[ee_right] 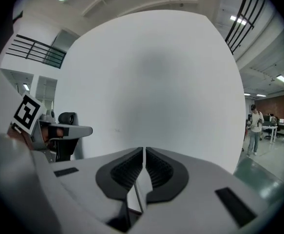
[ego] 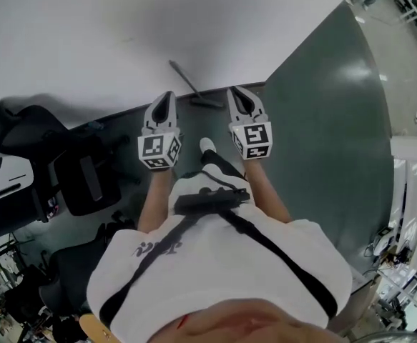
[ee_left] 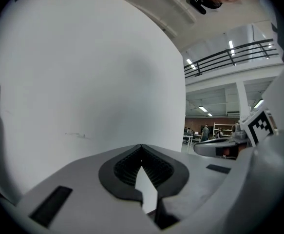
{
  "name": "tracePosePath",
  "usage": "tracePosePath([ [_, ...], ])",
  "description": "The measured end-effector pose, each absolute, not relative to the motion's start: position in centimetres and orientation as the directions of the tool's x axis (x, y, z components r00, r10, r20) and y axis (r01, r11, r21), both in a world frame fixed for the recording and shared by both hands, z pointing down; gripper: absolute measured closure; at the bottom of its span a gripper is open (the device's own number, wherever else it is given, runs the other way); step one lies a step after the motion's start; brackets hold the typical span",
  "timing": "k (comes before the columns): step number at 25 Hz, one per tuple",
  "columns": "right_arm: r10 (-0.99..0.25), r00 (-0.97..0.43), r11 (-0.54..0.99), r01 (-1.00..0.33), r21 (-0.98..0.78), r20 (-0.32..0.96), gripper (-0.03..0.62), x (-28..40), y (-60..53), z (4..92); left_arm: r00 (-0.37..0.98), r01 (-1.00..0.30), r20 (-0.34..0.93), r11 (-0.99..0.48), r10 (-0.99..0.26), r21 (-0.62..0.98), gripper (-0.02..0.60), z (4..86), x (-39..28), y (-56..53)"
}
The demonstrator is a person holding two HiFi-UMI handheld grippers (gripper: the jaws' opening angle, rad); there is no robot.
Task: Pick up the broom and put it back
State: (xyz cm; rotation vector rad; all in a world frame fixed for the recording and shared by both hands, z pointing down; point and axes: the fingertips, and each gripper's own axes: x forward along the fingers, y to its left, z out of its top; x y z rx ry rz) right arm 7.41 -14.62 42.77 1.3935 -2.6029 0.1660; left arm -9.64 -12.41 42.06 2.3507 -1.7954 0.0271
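Wall (ego: 86,34): white and bare; it fills both gripper views, so both grippers face it about level rather than down at the floor
Floor (ego: 322,120): dark green; meets the wall just ahead of the person's feet
Office chairs (ego: 51,163): black, grouped at the left of the head view, well apart from the broom and out of the way of a reach
Left gripper (ego: 167,98): held out in front of the body, side by side with the other; its own view shows the jaws brought together at the tips with nothing between them, only wall beyond
Right gripper (ego: 237,93): jaws closed to a thin slit, empty; it carries nothing, which fits a hand that is not yet on the task's thing, or one already done with it; I cannot tell which
Broom (ego: 194,91): head at the foot of the wall, thin handle slanting up and left against the white; it appears propped there, probably so it stays upright
Broom relative to jaws: ahead of and between the two grippers in the head view, nearer the floor line than their tips; touched by neither; absent from both gripper views, so likely below their line of sight
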Motion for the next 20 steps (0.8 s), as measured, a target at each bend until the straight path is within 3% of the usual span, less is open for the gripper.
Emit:
tracePosePath([
  [14, -0.765, -0.483, 0.491, -0.865, -0.101, 0.426, 0.585, 7.9, -17.7, 54.0, 0.431, -0.902, 0.291, -0.396, -0.854, 0.172, 0.571, 51.0, -9.6, -18.4],
  [20, -0.726, -0.465, 0.477, -0.871, -0.116, 0.507, 0.504, 6.8, -15.8, 60.3, 0.484, -0.875, 0.356, -0.446, -0.8, 0.189, 0.571, 55.3, -10.1, -18.7],
])
